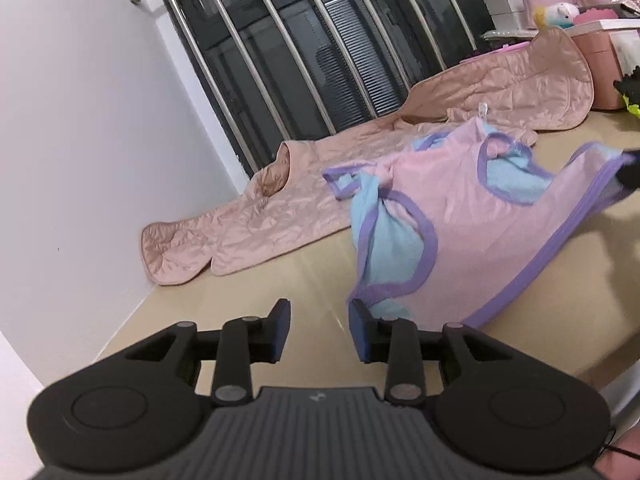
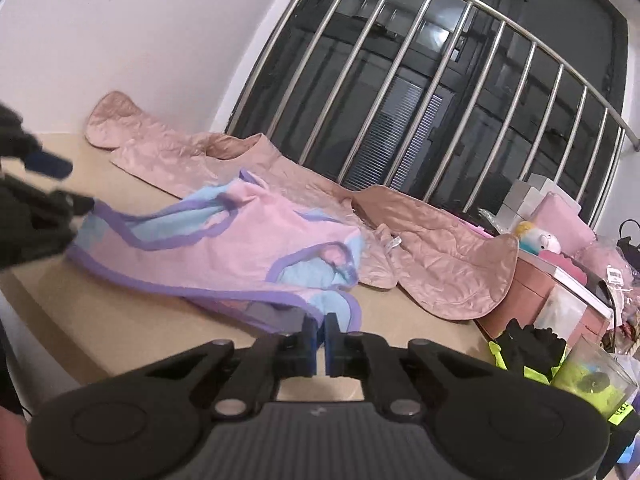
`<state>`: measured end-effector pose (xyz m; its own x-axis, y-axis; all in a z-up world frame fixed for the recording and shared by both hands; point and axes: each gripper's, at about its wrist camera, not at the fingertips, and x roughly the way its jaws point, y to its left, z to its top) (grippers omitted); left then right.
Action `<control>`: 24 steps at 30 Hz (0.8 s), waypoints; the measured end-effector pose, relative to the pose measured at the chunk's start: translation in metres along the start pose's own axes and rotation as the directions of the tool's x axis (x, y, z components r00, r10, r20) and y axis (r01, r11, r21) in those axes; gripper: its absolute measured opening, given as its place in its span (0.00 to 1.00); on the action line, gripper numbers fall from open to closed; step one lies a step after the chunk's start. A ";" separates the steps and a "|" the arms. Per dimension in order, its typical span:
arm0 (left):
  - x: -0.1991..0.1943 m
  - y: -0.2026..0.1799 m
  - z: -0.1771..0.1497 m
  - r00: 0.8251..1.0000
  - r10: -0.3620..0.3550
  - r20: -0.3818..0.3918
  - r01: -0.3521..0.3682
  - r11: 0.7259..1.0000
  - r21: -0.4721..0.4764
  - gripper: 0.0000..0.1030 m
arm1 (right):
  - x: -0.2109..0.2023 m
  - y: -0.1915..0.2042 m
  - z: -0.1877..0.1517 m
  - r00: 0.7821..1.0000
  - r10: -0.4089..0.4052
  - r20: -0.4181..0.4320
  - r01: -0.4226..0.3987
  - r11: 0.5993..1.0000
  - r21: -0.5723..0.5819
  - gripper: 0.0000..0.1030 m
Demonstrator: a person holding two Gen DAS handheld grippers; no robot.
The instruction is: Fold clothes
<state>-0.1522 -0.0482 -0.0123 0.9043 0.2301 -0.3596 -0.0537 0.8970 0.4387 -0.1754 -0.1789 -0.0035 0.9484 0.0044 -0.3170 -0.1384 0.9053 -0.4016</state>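
A small pink garment (image 1: pixel 472 216) with blue lining and purple trim lies rumpled on the beige table (image 1: pixel 280 292). My left gripper (image 1: pixel 318 330) is open and empty, just left of the garment's near hem corner. In the right wrist view the same garment (image 2: pixel 224 248) spreads across the table. My right gripper (image 2: pixel 319 340) is shut on its purple hem at the near corner and lifts that edge slightly. The left gripper shows blurred at the left edge of the right wrist view (image 2: pixel 44 184), and the right gripper shows at the right edge of the left wrist view (image 1: pixel 630 172).
A quilted pink-beige jacket (image 1: pixel 304 196) lies along the back of the table below a barred window (image 1: pixel 320 40). Pink boxes, white boxes and plush toys (image 2: pixel 560 248) crowd the right end. Black and yellow gloves (image 2: pixel 528 348) lie nearby. A white wall (image 1: pixel 80 140) bounds the left side.
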 end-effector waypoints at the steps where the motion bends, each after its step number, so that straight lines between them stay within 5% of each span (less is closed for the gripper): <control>1: 0.001 0.000 -0.002 1.000 0.001 -0.005 -0.001 1.000 0.001 0.32 | -0.002 -0.001 0.000 1.000 -0.002 0.004 0.002 1.000 0.002 0.03; 6: 0.005 0.007 -0.008 0.998 -0.037 -0.041 0.036 0.999 -0.036 0.10 | -0.007 -0.009 0.002 1.000 -0.013 0.009 0.013 1.000 0.022 0.03; 8: 0.005 0.010 -0.010 0.998 -0.052 -0.046 0.050 0.997 -0.052 0.11 | -0.008 -0.011 0.002 1.000 -0.014 0.008 0.014 1.000 0.027 0.03; 10: -0.004 0.010 -0.009 0.998 -0.064 -0.006 0.064 0.998 -0.028 0.25 | -0.008 -0.012 0.002 1.000 -0.015 0.007 0.015 1.000 0.028 0.03; 11: -0.011 0.008 -0.008 0.996 -0.083 0.020 0.083 0.996 0.007 0.50 | -0.009 -0.014 0.004 1.000 -0.009 0.007 0.009 0.999 0.037 0.03; 12: -0.020 0.005 -0.008 0.993 -0.106 0.052 0.103 0.993 0.048 0.62 | -0.009 -0.016 0.005 1.000 -0.003 0.007 0.002 0.999 0.047 0.03; 18: -0.049 -0.021 -0.010 0.967 -0.218 0.134 0.196 0.968 0.158 0.69 | -0.021 -0.030 0.026 0.997 0.042 0.070 -0.049 0.993 0.108 0.03; 21: -0.048 -0.039 -0.010 0.966 -0.213 0.148 0.175 0.956 0.236 0.69 | -0.020 -0.032 0.032 0.995 0.060 0.077 -0.067 0.993 0.095 0.04; 24: -0.040 -0.038 -0.013 0.973 -0.197 0.122 0.163 0.956 0.246 0.69 | -0.011 -0.021 0.023 0.977 0.213 0.006 -0.213 0.976 -0.037 0.24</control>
<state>-0.1920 -0.0868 -0.0257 0.9420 0.0007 -0.3356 0.1999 0.8020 0.5629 -0.1768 -0.1879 0.0278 0.8989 0.2000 -0.3899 -0.3477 0.8671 -0.3569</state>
